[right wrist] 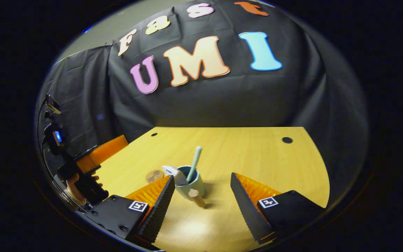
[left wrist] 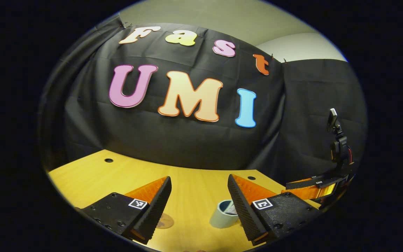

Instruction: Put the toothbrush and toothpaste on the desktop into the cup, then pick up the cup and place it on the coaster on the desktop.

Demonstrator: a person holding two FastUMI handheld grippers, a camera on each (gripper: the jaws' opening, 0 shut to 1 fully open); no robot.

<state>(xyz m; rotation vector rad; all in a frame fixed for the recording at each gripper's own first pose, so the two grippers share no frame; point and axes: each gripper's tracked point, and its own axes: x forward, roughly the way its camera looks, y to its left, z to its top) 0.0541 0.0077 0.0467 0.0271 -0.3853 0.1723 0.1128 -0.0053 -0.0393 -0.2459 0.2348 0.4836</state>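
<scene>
While both tools hang above the wooden desk [right wrist: 257, 154], each stands spread wide with nothing between its fingers. In the right gripper view, the right gripper [right wrist: 201, 203] frames the cup [right wrist: 191, 187], which stands upright on the desk just ahead of its left finger, apart from both. The toothbrush [right wrist: 194, 162] leans out of the cup, and the toothpaste [right wrist: 173, 171] pokes over the rim on the left. A short wooden handle [right wrist: 197, 198] sticks out from the cup's near side. The round coaster [right wrist: 154, 175] lies just left of the cup. The other tool and the hand [right wrist: 79, 185] holding it sit far to the left.

In the left gripper view, the left gripper [left wrist: 199, 201] has the cup beside its right finger and the coaster by its left finger. Bare desk stretches ahead to the far edge at the black cloth [right wrist: 222, 101].
</scene>
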